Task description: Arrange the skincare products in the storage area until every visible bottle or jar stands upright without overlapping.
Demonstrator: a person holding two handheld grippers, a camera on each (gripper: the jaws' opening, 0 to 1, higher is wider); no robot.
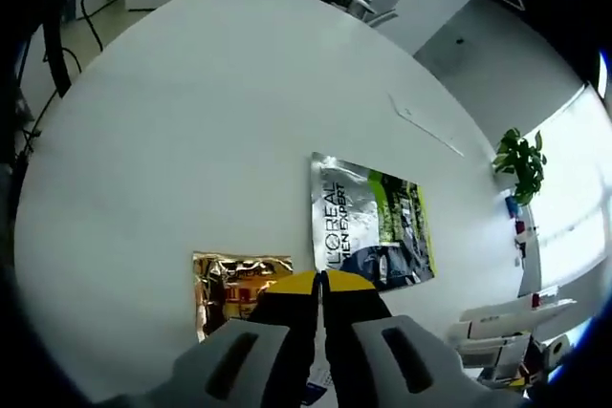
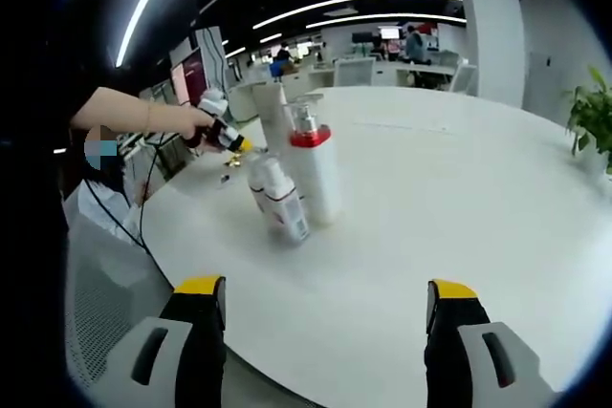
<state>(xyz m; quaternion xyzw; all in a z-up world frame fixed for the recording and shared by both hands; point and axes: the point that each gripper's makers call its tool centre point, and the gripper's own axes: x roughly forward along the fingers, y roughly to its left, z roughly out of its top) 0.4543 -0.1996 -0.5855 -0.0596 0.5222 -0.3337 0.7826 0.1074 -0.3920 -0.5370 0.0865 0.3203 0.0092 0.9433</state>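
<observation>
Left gripper view looks pretty much straight down at the white table (image 1: 172, 140). The left gripper (image 1: 320, 279) comes up from 6 o'clock with its yellow-tipped jaws pressed together, nothing between them as far as I can see. Just past the tips, toward 1 o'clock, a silver and green L'Oreal Men Expert packet (image 1: 368, 222) lies flat on the table. At about 10 o'clock from the tips there's a shiny gold packet (image 1: 234, 289), also flat, with the jaws partly covering its right side. A potted plant (image 1: 521, 164) sits off at 3 o'clock beyond the table edge.

Right gripper view is a lower angle across the same table. The right gripper (image 2: 325, 298) has its jaws spread wide, one at 7 o'clock and one at 5 o'clock, with only bare tabletop between them. Up around 12 o'clock from the gap, well apart from the jaws, stands a white pump bottle (image 2: 314, 174) with a red collar, upright. A smaller white bottle (image 2: 277, 200) tilts against its left side, touching it. A tall pale tube (image 2: 272, 112) stands just behind them. At 10 o'clock a person's hand (image 2: 196, 121) holds the other gripper over the far table edge.
</observation>
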